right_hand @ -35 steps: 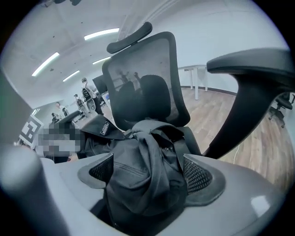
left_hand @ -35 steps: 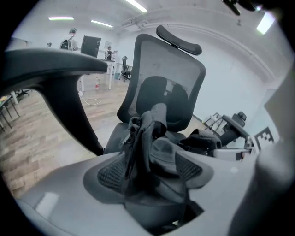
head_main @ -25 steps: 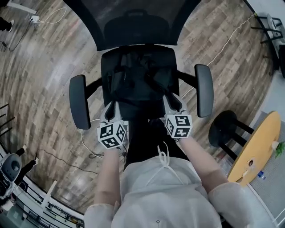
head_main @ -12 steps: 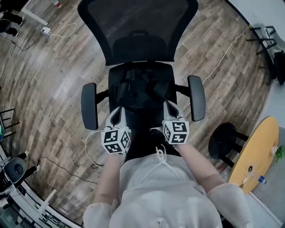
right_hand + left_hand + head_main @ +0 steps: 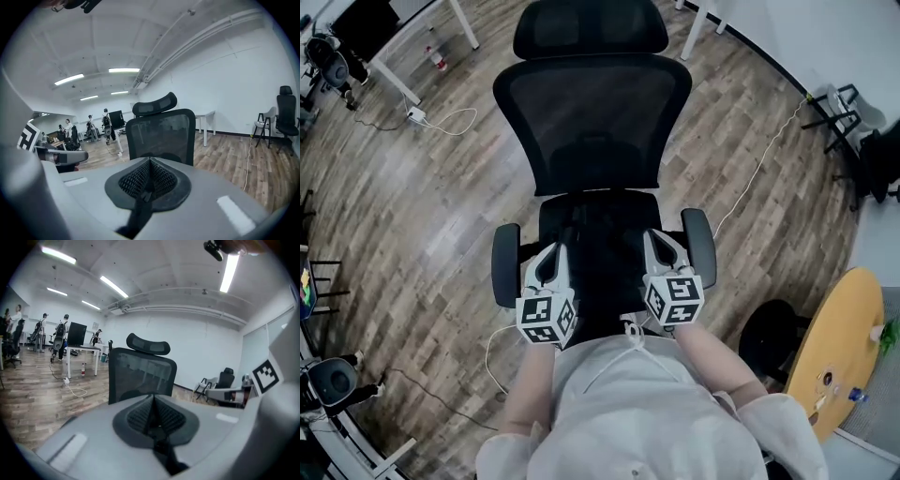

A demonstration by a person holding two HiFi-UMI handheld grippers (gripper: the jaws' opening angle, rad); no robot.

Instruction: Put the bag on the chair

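A black office chair (image 5: 595, 131) with a mesh back and headrest stands in front of me in the head view. The black bag (image 5: 600, 267) is a dark mass over its seat, and I cannot make out its edges against the seat. My left gripper (image 5: 556, 249) and right gripper (image 5: 654, 238) sit side by side over the seat's front. In the left gripper view the left gripper (image 5: 153, 414) is shut, with a black strap (image 5: 165, 453) running down out of its pads. The right gripper (image 5: 149, 177) is likewise shut on a black strap (image 5: 137, 213). The chair back (image 5: 161, 136) rises ahead of both.
A round yellow table (image 5: 839, 352) and a black stool (image 5: 772, 336) stand at the lower right. A white cable (image 5: 495, 349) loops on the wood floor left of the chair. A white desk (image 5: 427, 37) is at the far left, and people stand far back (image 5: 60, 336).
The head view has pulled back, so the whole chair with its headrest now shows and looks smaller. Both grippers stay side by side at the seat's front.
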